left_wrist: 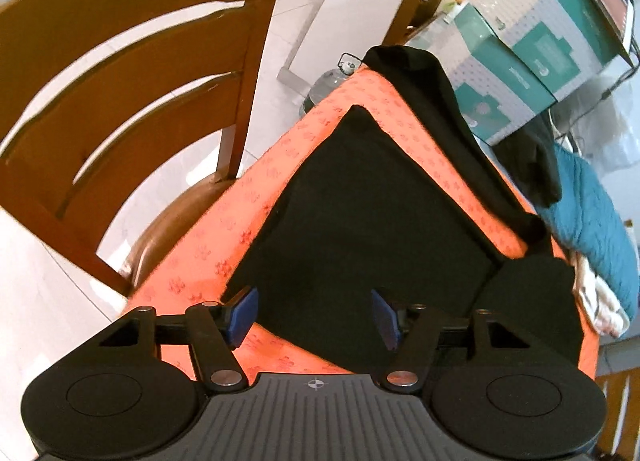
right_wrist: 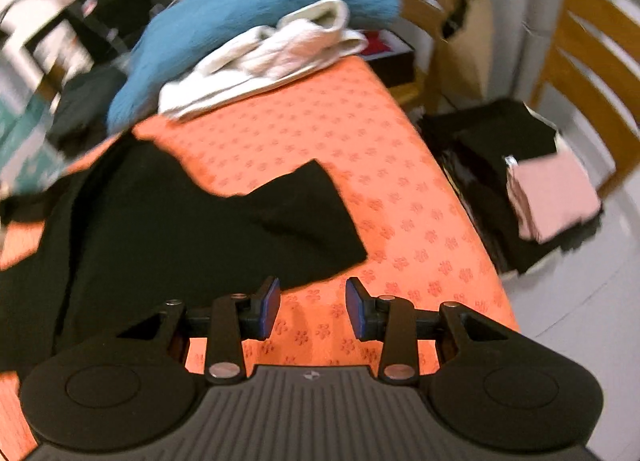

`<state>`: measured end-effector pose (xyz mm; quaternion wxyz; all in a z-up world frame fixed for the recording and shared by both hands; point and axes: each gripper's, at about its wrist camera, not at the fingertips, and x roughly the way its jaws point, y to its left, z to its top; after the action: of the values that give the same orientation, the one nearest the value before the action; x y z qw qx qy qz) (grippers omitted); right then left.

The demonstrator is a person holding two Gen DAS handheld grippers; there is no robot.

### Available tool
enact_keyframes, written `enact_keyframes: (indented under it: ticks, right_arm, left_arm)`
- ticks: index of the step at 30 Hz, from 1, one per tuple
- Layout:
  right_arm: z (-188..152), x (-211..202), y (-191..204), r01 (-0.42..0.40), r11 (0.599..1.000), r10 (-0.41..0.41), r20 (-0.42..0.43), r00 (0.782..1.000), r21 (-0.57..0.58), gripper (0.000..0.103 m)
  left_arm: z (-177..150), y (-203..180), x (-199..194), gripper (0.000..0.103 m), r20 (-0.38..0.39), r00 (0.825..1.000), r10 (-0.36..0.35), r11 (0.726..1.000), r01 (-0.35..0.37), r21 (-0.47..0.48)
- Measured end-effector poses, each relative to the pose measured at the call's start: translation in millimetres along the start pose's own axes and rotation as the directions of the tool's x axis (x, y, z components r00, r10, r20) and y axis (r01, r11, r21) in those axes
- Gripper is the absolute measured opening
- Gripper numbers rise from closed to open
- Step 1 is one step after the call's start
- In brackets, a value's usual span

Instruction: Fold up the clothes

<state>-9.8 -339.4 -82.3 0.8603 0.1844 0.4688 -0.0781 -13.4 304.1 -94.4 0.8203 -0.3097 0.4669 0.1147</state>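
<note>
A black garment lies spread flat on the orange patterned table cover. My left gripper hovers over its near edge, open, with nothing between the blue pads. In the right wrist view the same black garment stretches left, with one sleeve pointing right. My right gripper is open above the bare orange cover, just in front of the sleeve's end. Its pads hold nothing.
A teal knit and a cream garment are piled at the table's far end. Folded black and pink clothes sit stacked on a chair to the right. A wooden chair stands left of the table, with boxes behind.
</note>
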Motion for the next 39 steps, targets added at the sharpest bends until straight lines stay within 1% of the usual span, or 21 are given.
enact_keyframes:
  ticks: [1,4,7,10,13,14,15,16,18,20,23,26,28,30,32,33,34,35,37,39]
  right_arm:
    - [-0.1,1.1,-4.3,-0.004,1.0,0.004,0.013,1.0,0.02,0.041]
    - [8.3,6.3,-6.4,-0.004,1.0,0.004,0.034,0.999,-0.014,0.041]
    - [25.7,16.5,4.2,-0.02,0.992,0.024,0.027,0.999,-0.126,0.041]
    - [42.9,26.8,14.9,-0.036,0.971,0.041,0.017,0.999,-0.236,0.041]
    - [55.5,46.0,25.5,-0.039,0.947,0.032,-0.026,0.999,-0.32,0.04]
    - [58.7,53.4,28.2,-0.04,0.938,0.026,-0.046,0.999,-0.343,0.035]
    - [61.9,60.9,30.9,-0.042,0.93,0.018,-0.066,0.998,-0.366,0.014]
    - [65.1,68.0,33.6,-0.043,0.92,0.011,-0.084,0.996,-0.388,0.003]
    - [72.0,70.7,40.0,-0.023,0.9,-0.007,-0.068,0.998,-0.434,0.003]
    - [82.0,60.4,44.4,-0.011,0.897,0.008,-0.01,1.0,-0.442,0.002]
    - [102.2,51.7,48.8,0.023,0.897,0.002,0.057,0.998,-0.442,0.002]
    - [109.9,71.1,50.0,0.045,0.883,-0.038,0.024,0.999,-0.467,0.002]
    - [107.1,94.6,48.2,0.036,0.879,-0.066,-0.047,0.997,-0.476,0.002]
    - [99.9,113.3,47.7,0.036,0.865,-0.099,-0.1,0.99,-0.5,0.003]
    - [96.1,113.4,48.5,0.039,0.855,-0.101,-0.093,0.991,-0.517,0.004]
    - [98.2,110.3,48.9,0.044,0.857,-0.106,-0.093,0.99,-0.514,0.007]
    - [100.7,104.3,49.4,0.053,0.858,-0.108,-0.08,0.991,-0.51,0.013]
    - [103.3,95.2,50.3,0.06,0.858,-0.102,-0.055,0.993,-0.509,0.016]
    - [107.3,78.1,55.0,0.048,0.858,-0.071,-0.026,0.997,-0.511,0.021]
    - [110.1,70.9,64.0,-0.001,0.854,-0.02,-0.036,0.999,-0.52,0.021]
  left_arm:
    - [-1.3,0.5,1.1,0.063,0.001,1.0,0.001,1.0,-0.001,-0.01]
    - [-5.1,0.6,4.6,0.059,0.002,1.0,0.015,1.0,-0.015,-0.019]
    - [-8.3,-0.8,6.3,0.058,0.004,0.999,0.032,0.999,-0.032,-0.014]
    - [-9.4,-3.0,3.9,0.058,0.011,0.999,0.038,0.999,-0.038,-0.015]
    - [-9.5,-5.7,0.6,0.058,0.021,0.999,0.047,0.999,-0.047,-0.014]
    - [-9.3,-6.4,-0.5,0.058,0.024,0.998,0.05,0.999,-0.05,-0.014]
    - [-9.1,-7.2,-1.6,0.058,0.028,0.998,0.053,0.999,-0.053,-0.013]
    - [-8.9,-7.9,-2.7,0.058,0.031,0.998,0.056,0.998,-0.056,-0.013]
    - [-9.0,-8.6,-4.9,0.058,0.038,0.997,0.063,0.998,-0.062,-0.019]
    - [-8.7,-11.1,-8.0,0.058,0.05,0.996,0.069,0.998,-0.068,-0.02]
    - [-7.6,-16.4,-11.3,0.058,0.065,0.995,0.073,0.997,-0.072,-0.019]
    - [-6.0,-23.7,-12.2,0.058,0.075,0.994,0.078,0.997,-0.077,-0.012]
    - [-4.3,-29.8,-11.1,0.058,0.083,0.993,0.089,0.996,-0.09,0.003]
    - [-1.2,-33.4,-9.8,0.058,0.088,0.991,0.099,0.995,-0.1,0.011]
    - [2.7,-36.6,-8.8,0.058,0.089,0.991,0.104,0.994,-0.106,0.014]
    - [5.0,-37.8,-8.0,0.058,0.09,0.99,0.106,0.994,-0.108,0.014]
    - [7.6,-39.1,-7.3,0.058,0.091,0.99,0.104,0.994,-0.106,0.014]
    - [10.3,-41.3,-5.9,0.058,0.092,0.99,0.105,0.994,-0.107,0.019]
    - [15.9,-45.8,-3.1,0.058,0.094,0.99,0.108,0.993,-0.111,0.03]
    - [21.4,-50.4,-0.3,0.058,0.096,0.989,0.11,0.993,-0.114,0.04]
